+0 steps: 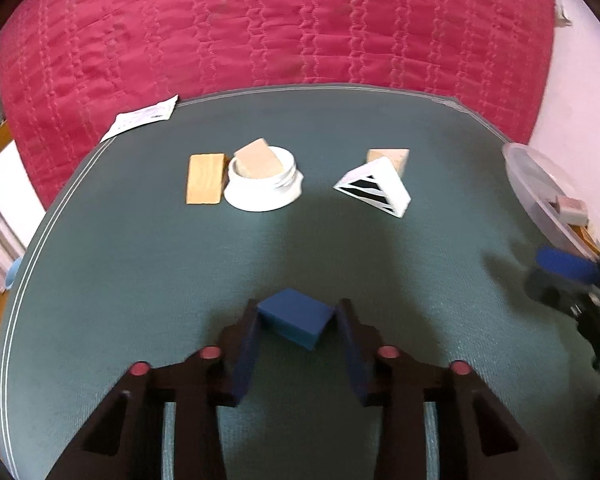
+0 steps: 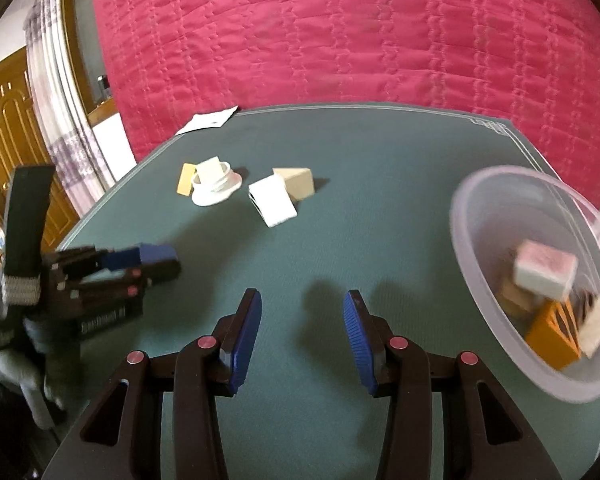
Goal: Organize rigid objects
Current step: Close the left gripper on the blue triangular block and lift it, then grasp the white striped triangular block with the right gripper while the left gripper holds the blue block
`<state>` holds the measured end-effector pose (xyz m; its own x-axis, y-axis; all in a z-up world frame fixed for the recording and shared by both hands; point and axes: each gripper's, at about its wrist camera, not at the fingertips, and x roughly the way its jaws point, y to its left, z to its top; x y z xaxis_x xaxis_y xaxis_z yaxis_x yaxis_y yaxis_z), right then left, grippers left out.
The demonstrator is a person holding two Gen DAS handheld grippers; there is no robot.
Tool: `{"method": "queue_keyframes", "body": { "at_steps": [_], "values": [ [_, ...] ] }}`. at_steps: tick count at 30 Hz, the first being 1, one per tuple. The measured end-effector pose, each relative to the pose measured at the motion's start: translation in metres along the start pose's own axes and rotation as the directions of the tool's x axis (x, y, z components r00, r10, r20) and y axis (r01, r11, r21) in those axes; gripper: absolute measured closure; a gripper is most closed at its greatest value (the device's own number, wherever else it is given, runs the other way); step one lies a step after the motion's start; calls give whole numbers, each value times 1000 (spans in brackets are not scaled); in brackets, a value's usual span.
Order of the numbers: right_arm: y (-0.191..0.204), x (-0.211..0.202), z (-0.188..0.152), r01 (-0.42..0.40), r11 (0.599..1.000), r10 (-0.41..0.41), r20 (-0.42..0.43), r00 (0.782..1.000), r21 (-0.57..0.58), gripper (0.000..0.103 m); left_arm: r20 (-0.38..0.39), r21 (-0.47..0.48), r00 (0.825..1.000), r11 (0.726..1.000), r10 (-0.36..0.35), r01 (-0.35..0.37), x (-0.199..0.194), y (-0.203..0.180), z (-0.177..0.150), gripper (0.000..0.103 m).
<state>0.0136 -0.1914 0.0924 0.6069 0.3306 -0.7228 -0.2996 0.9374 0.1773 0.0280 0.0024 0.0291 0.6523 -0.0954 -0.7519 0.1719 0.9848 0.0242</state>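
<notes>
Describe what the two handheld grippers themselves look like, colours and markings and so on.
Both match: the left gripper and right gripper have dark, near-black angular linkage arms with triangular cut-outs, round pinkish-red pivot caps, and two ribbed blue finger pads. Seen from the right wrist, the left one carries white lettering too blurred to read.

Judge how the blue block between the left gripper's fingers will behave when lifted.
The blue block looks stiff and flat-faced, so it probably won't roll. It sits skewed between the left gripper pads, so it may twist on lifting.
</notes>
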Motion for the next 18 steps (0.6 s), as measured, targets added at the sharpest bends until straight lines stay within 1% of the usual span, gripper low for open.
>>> {"method": "queue_keyframes", "body": {
  "at_steps": [5, 8, 15, 18],
  "values": [
    [5, 24, 23, -23, 1000, 23, -8, 1000, 2, 58, 1, -7, 1000, 1000, -13, 13, -1, 1, -2, 65],
    [6, 42, 37, -34, 999, 34, -15, 999, 9, 58, 4, -20, 1000, 1000, -1, 1, -2, 2, -2, 65],
    [7, 88, 61, -82, 996, 84, -68, 994, 30, 58, 22, -55, 1000, 998, 18, -17, -5, 10, -1, 65],
    [11, 98, 69, -85, 996, 86, -76, 993, 14, 58, 22, -72, 1000, 997, 20, -18, -4, 13, 0, 65]
  ]
}}
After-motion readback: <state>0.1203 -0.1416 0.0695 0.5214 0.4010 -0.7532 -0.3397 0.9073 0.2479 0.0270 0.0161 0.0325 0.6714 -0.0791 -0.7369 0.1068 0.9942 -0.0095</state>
